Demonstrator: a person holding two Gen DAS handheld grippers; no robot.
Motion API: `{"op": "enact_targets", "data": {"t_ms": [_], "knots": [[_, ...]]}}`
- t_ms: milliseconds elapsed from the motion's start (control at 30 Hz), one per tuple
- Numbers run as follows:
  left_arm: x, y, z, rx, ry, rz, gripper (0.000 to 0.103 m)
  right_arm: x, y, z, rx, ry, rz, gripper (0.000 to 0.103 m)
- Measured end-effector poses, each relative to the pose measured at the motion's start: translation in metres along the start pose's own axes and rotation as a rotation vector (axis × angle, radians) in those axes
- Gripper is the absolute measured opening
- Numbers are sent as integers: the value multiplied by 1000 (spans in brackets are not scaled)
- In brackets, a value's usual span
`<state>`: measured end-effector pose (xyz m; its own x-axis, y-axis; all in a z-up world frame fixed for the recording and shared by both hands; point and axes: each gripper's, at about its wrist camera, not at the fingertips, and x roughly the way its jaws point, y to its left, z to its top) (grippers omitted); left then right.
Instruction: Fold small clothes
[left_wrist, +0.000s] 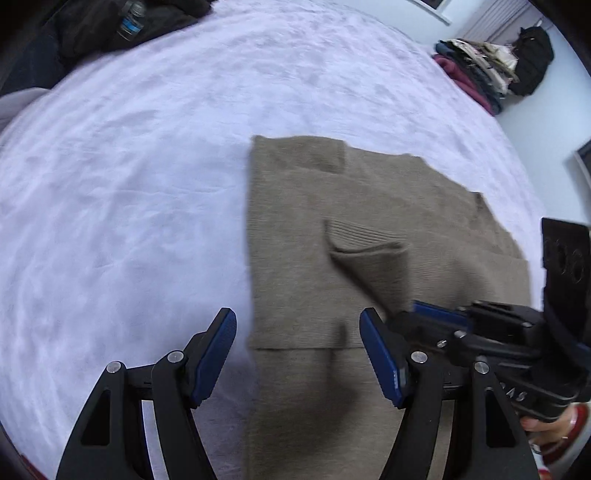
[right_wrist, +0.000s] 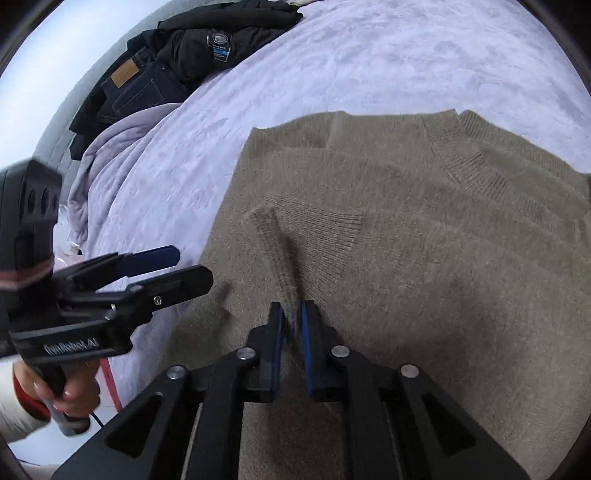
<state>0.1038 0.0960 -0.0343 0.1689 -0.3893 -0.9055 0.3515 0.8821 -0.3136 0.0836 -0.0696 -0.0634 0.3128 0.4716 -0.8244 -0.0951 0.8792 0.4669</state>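
Note:
A taupe knit sweater (left_wrist: 314, 229) lies flat on a pale lilac bed cover (left_wrist: 129, 184), its sleeves folded inward over the body. It also fills the right wrist view (right_wrist: 424, 240). My left gripper (left_wrist: 297, 354) is open and empty, hovering over the sweater's left edge. My right gripper (right_wrist: 293, 317) is shut on the sweater's ribbed sleeve cuff (right_wrist: 273, 243), pinching it above the body. The right gripper also shows in the left wrist view (left_wrist: 436, 314), and the left gripper in the right wrist view (right_wrist: 173, 266).
Dark clothes and jeans (right_wrist: 155, 74) with a plastic bottle (right_wrist: 219, 46) are heaped at the bed's far left. A stack of folded clothes (left_wrist: 476, 70) and a black bag (left_wrist: 532, 59) sit at the far right corner. A bunched lilac blanket (right_wrist: 107, 147) lies at the bed's left side.

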Motion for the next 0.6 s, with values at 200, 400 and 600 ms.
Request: {"op": "enact_targets", "data": {"t_ms": [200,400,600], "knots": [[17,-16,12,-1,88,-186,70,-54,-33,-28,201,-108,54,27],[33,-31,16,-28,109,-185,70,-123,-104,-115,558,-190,43,42],[36,-33,19,-20,93,-106,28,-164,-171,-201,944,-342,87,43]]}}
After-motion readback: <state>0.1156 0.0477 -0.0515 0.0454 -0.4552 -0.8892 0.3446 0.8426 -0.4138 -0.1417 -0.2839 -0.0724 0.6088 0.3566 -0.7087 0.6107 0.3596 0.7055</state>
